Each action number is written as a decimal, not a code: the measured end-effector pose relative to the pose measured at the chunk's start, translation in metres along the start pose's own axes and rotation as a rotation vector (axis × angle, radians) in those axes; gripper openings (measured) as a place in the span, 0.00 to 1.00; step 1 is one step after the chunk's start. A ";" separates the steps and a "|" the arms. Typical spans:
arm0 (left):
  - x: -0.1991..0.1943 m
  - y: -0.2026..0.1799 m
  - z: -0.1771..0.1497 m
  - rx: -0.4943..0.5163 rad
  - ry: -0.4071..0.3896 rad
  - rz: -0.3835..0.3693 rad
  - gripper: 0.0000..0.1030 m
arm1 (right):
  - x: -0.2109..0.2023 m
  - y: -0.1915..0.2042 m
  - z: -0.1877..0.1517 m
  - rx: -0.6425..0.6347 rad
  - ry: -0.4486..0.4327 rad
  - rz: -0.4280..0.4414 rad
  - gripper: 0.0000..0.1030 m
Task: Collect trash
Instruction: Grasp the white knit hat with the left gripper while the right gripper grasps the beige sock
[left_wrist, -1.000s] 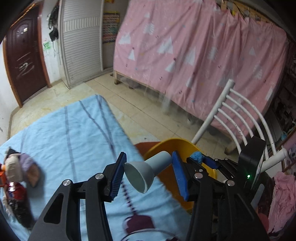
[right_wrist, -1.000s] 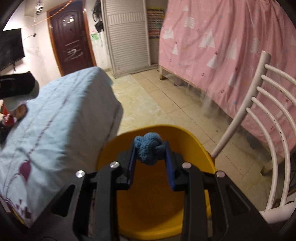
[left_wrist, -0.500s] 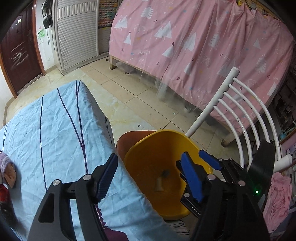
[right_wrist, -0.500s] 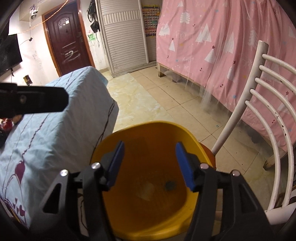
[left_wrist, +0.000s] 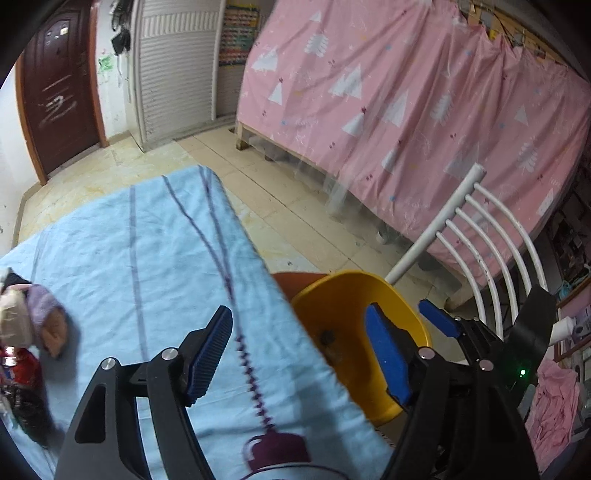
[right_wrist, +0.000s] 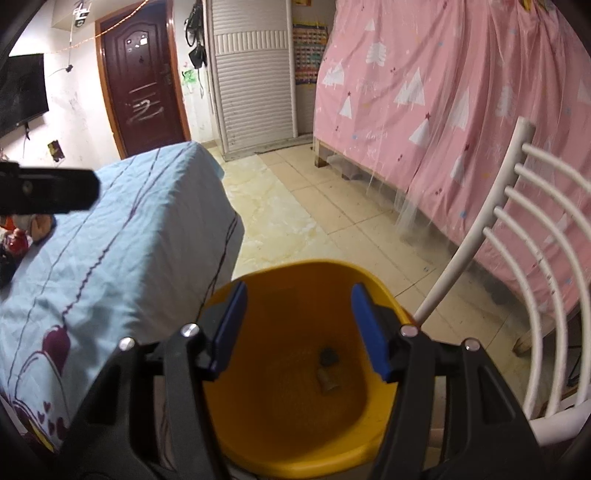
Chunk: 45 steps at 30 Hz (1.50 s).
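Note:
A yellow bin (right_wrist: 306, 266) stands on the floor beside the table's corner. A dark ball (right_wrist: 328, 356) and a small tan tube (right_wrist: 328, 382) lie on its bottom. My right gripper (right_wrist: 299, 328) hangs open over the bin's mouth with nothing between its blue pads. My left gripper (left_wrist: 299, 350) is over the table edge next to the bin (left_wrist: 343, 275); its jaws are opening and hold nothing. More trash, a purple and beige lump (left_wrist: 40, 321) and a red can (left_wrist: 18, 369), lies at the table's left edge.
A light blue cloth (left_wrist: 147, 251) covers the table. A white slatted chair (right_wrist: 517, 240) stands right of the bin. Behind it a pink curtain (left_wrist: 406, 110) hangs down to the tiled floor (right_wrist: 295, 206). A dark door (right_wrist: 140, 92) is at the back.
The left gripper let go of a grey cup-shaped piece and the right one a blue yarn ball; both dropped into the bin. Both jaws opened. The left gripper swung back towards the table.

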<state>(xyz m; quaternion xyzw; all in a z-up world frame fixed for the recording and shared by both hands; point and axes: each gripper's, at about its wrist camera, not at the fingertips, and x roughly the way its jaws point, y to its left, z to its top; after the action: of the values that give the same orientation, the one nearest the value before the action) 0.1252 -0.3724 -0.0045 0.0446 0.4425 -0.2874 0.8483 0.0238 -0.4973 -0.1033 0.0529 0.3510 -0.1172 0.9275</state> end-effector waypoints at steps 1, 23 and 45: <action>-0.007 0.006 0.000 -0.006 -0.019 0.007 0.65 | -0.003 0.004 0.002 -0.012 -0.007 -0.009 0.55; -0.121 0.141 -0.016 -0.154 -0.225 0.196 0.67 | -0.047 0.151 0.046 -0.268 -0.089 0.080 0.60; -0.186 0.345 -0.071 -0.382 -0.199 0.400 0.68 | -0.029 0.325 0.068 -0.432 -0.070 0.301 0.61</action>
<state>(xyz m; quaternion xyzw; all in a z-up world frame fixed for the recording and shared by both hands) 0.1727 0.0212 0.0354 -0.0580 0.3857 -0.0291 0.9204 0.1290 -0.1907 -0.0278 -0.0990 0.3235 0.0982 0.9359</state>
